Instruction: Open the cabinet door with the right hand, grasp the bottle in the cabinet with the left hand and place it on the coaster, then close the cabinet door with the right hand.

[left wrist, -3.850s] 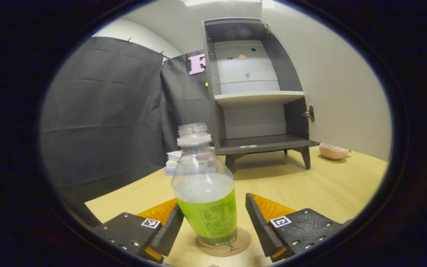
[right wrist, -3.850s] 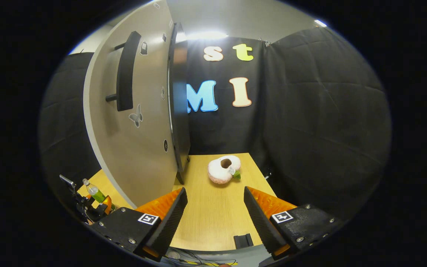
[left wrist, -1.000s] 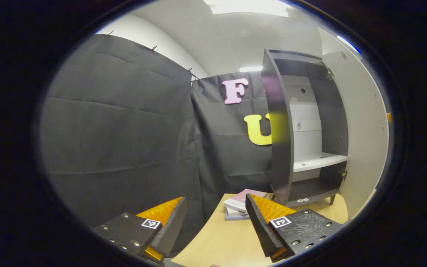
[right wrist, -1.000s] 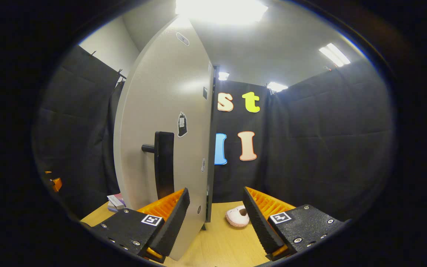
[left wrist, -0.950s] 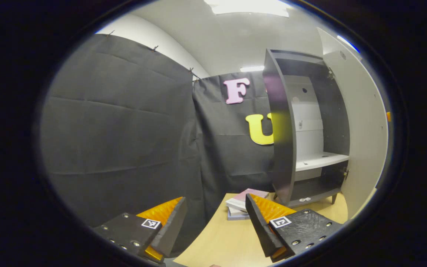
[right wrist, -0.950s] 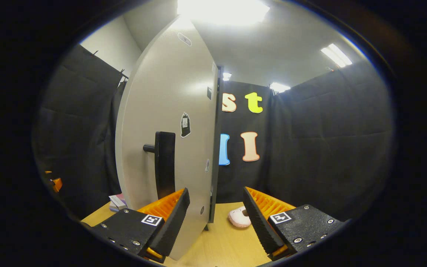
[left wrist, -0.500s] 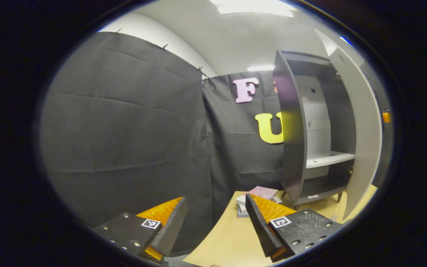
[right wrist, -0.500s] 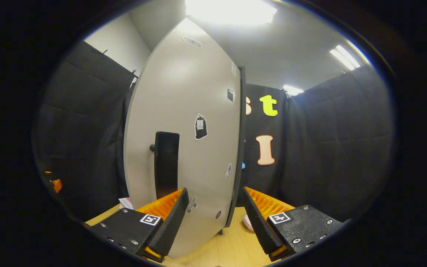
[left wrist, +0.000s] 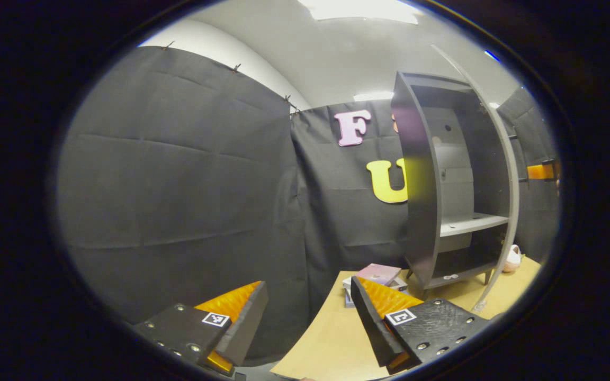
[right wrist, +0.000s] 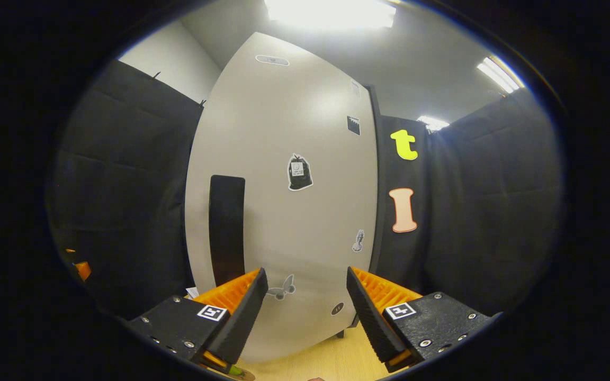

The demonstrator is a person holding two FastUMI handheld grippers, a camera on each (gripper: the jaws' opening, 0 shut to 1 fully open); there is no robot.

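Note:
In the right gripper view the cabinet door (right wrist: 294, 211) stands broadside just beyond my open right gripper (right wrist: 305, 312); it is pale grey with small stickers. Its black handle (right wrist: 226, 230) runs upright at the left, above my left-hand fingertip (right wrist: 254, 286). I cannot tell whether the fingers touch the door. A sliver of green bottle (right wrist: 234, 369) peeks out at the bottom edge. In the left gripper view the dark cabinet (left wrist: 421, 180) shows two bare shelves, and its door (left wrist: 502, 211) is seen nearly edge-on, partly ajar. My left gripper (left wrist: 307, 317) hangs open off the table's left corner, holding nothing.
A stack of books (left wrist: 376, 275) lies on the wooden table (left wrist: 331, 338) left of the cabinet's legs. A pale plush item (left wrist: 511, 258) sits on the table beyond the door. Black cloth walls close in on every side.
The door has swung toward the cabinet, from an angled side view to facing the right gripper. In the left gripper view it went from wide open to almost edge-on.

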